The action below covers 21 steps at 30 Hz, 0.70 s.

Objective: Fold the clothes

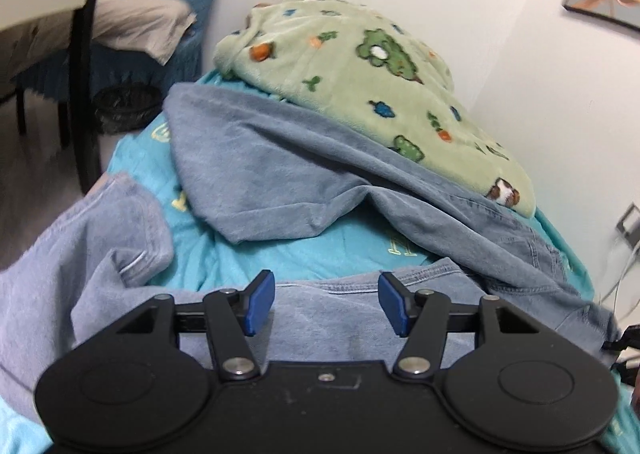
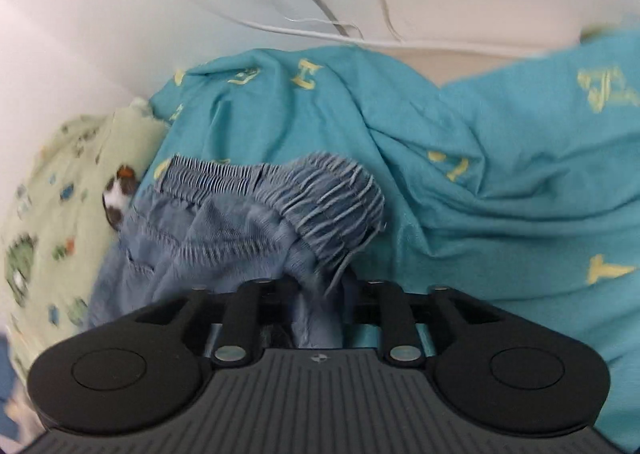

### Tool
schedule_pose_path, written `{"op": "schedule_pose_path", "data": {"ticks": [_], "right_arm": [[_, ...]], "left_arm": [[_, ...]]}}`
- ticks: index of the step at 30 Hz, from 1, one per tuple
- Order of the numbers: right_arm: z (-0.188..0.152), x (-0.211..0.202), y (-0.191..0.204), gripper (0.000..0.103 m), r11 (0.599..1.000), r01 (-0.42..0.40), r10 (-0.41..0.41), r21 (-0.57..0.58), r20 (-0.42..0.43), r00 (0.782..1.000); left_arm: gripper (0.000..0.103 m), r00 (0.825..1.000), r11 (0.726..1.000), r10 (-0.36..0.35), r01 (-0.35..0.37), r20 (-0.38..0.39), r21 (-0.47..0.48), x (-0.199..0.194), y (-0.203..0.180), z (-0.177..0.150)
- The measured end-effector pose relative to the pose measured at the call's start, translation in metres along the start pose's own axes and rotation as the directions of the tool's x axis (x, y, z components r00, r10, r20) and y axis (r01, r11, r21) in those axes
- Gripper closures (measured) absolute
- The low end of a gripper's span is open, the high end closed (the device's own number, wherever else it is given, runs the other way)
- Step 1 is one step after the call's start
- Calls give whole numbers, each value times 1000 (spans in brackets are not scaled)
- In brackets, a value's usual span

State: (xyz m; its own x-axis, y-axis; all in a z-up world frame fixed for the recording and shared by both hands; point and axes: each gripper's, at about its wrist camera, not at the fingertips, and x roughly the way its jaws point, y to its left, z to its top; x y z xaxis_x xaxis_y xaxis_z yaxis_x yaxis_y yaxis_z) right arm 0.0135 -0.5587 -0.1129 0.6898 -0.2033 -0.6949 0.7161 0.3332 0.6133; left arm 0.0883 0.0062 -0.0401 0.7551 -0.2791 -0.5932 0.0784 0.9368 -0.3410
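One pair of denim trousers (image 1: 304, 182) lies lengthwise along the bed's teal sheet (image 1: 280, 250), waistband (image 2: 288, 190) pinched in the right gripper (image 2: 316, 294). The left gripper (image 1: 326, 304) hovers above, jaws spread, empty.

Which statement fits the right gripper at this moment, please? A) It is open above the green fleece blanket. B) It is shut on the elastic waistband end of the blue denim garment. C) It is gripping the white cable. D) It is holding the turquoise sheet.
B: in the right wrist view the right gripper has its jaws drawn together on cloth just below the gathered waistband of the blue denim garment.
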Motion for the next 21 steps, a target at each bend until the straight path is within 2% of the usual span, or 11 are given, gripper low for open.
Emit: {"op": "schedule_pose_path", "data": {"ticks": [1,7,13,15,18,21], "right_arm": [[-4,-5,5,43,1000,-9,9,-17,8,1000],[-29,-37,38,42,991,-59,66,-120,54,996],[-53,-68,71,41,969,-103,126,-224,93,988],[-72,-62,84,41,948,-153,167,-278,28,986],[-96,-44,98,41,920,-222,202,-324,-93,975],[-110,-30,105,41,912,-267,220,-310,-177,959]], "left_arm": [[48,1000,1000,4,-4,3,-25,-3,5,2],[44,1000,986,21,-18,17,-169,-33,40,20],[39,998,951,66,-57,20,-305,-73,93,45],[39,994,933,106,-97,7,-346,-81,118,54],[39,983,889,182,-170,-12,-425,-87,153,62],[39,968,827,239,-245,-78,-506,-72,185,66]]}}
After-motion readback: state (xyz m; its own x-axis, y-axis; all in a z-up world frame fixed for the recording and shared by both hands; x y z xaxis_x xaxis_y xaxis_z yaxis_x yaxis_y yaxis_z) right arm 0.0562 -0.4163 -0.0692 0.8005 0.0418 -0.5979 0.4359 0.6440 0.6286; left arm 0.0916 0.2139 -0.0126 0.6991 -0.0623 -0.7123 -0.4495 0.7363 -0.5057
